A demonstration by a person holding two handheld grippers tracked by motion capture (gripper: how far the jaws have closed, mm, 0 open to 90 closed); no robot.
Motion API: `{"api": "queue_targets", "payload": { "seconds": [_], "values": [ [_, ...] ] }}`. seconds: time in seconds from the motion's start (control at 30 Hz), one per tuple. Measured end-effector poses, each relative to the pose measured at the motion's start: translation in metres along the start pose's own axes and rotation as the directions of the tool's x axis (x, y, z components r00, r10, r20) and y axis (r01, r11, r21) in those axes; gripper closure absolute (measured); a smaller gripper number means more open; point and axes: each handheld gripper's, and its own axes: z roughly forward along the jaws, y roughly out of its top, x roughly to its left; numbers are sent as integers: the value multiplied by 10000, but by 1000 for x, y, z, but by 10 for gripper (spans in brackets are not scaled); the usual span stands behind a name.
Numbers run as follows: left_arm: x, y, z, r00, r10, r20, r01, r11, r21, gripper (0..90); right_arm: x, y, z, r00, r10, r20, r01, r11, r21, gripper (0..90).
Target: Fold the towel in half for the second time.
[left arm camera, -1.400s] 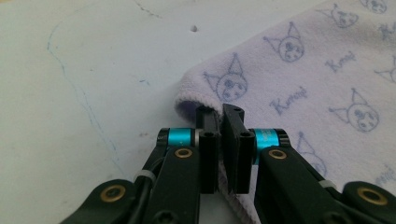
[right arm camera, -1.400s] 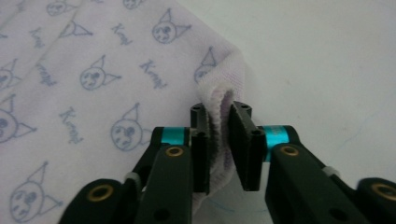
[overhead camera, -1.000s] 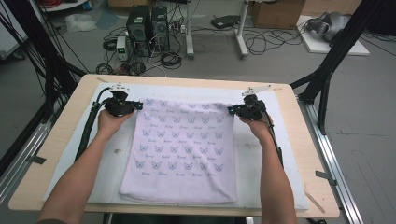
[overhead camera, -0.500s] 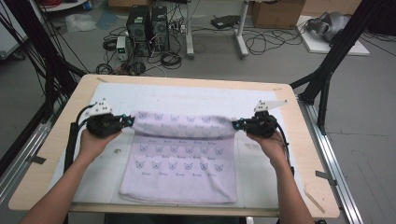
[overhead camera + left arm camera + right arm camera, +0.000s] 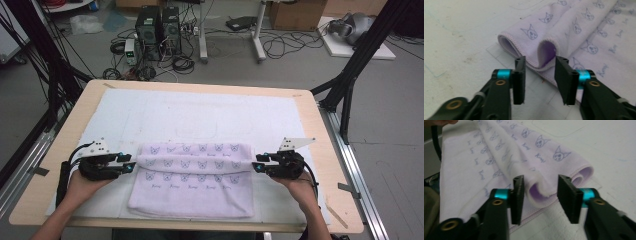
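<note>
While both claws gape at the folded towel [image 5: 192, 177], a white mat [image 5: 210, 117] covers the table [image 5: 320, 145].

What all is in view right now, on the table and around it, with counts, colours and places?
Towel: one, lilac with cat-face print, far part folded toward the near edge, table front centre.
Mat: one, white, covering the tabletop.
Table: one, light wood.
Computer towers: two, black, floor beyond the table.
Cardboard box: one, brown, floor at far right.
Left tool: one, black with teal accents, open at the towel's left fold.
Right tool: one, black, open at the right fold.
</note>
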Motion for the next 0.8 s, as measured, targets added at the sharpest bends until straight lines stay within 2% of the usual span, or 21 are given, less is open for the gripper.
{"api": "queue_targets", "payload": {
  "seconds": [0.1,0.17,0.23,0.33,0.43,0.53,0.6,0.63,0.7,0.73,0.8],
  "values": [
    [-2,7,7,9999,-1,137,0,10000,81,484,1,3,0,9999,128,-40,-129,9997,-230,478],
    [-4,11,12,9996,119,268,-123,9998,129,449,4,6,3,9999,-103,-124,100,9997,-230,437],
    [-6,14,16,9990,220,399,-228,9995,195,425,8,8,7,9986,-241,-462,230,9995,-236,423],
    [-9,18,20,9977,288,613,-306,9992,275,416,14,10,14,9944,-599,-874,602,9982,11,415],
    [-15,16,23,9951,498,850,-537,9976,446,420,18,7,22,9920,-693,-1055,746,9961,472,409],
    [-21,10,26,9913,692,1120,-775,9944,720,510,22,-2,32,9899,-848,-1138,978,9886,1142,413],
    [-25,6,27,9894,834,1190,-942,9917,881,525,24,-7,34,9902,-953,-1022,1084,9855,1309,418],
    [-26,4,26,9881,936,1217,-1054,9899,948,566,25,-9,33,9910,-945,-947,1070,9848,1368,441],
    [-27,1,27,9881,1034,1141,-1163,9868,1124,636,26,-11,31,9911,-1069,-793,1166,9845,1308,515],
    [-26,0,26,9869,1118,1165,-1252,9854,1156,710,25,-12,28,9909,-1135,-727,1226,9833,1348,615],
    [-25,-1,25,9875,1089,1140,-1215,9865,1095,804,26,-13,25,9903,-1261,-583,1331,9815,1378,742]
  ]
}}
